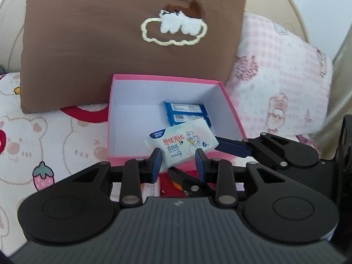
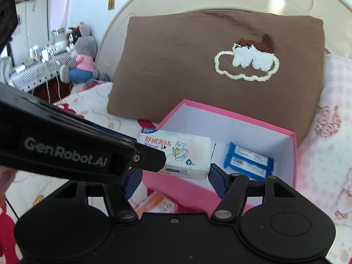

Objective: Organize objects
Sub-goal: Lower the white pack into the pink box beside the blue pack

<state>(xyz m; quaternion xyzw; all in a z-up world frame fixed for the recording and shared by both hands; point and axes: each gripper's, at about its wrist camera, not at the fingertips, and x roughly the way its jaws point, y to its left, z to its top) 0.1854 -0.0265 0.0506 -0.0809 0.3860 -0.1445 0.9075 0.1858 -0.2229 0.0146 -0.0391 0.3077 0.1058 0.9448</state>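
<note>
A white wet-wipe pack point(image 1: 181, 144) with a bear print is held at the near rim of an open pink box point(image 1: 176, 78); it also shows in the right wrist view point(image 2: 182, 154). My left gripper point(image 1: 178, 162) is shut on the pack's near end. My right gripper point(image 2: 173, 179) is open with its fingers on either side of the pack's far end; one of its fingers point(image 1: 233, 146) reaches in from the right. A blue pack point(image 1: 187, 113) lies inside the box, also in the right wrist view point(image 2: 248, 161).
A brown pillow point(image 1: 105, 44) leans behind the box and a pink checked pillow point(image 1: 281, 77) lies right of it, on a cartoon-print bedsheet point(image 1: 33, 136). An orange-and-white pack point(image 2: 156, 204) lies on the bed before the box. A plush toy point(image 2: 82, 59) sits far left.
</note>
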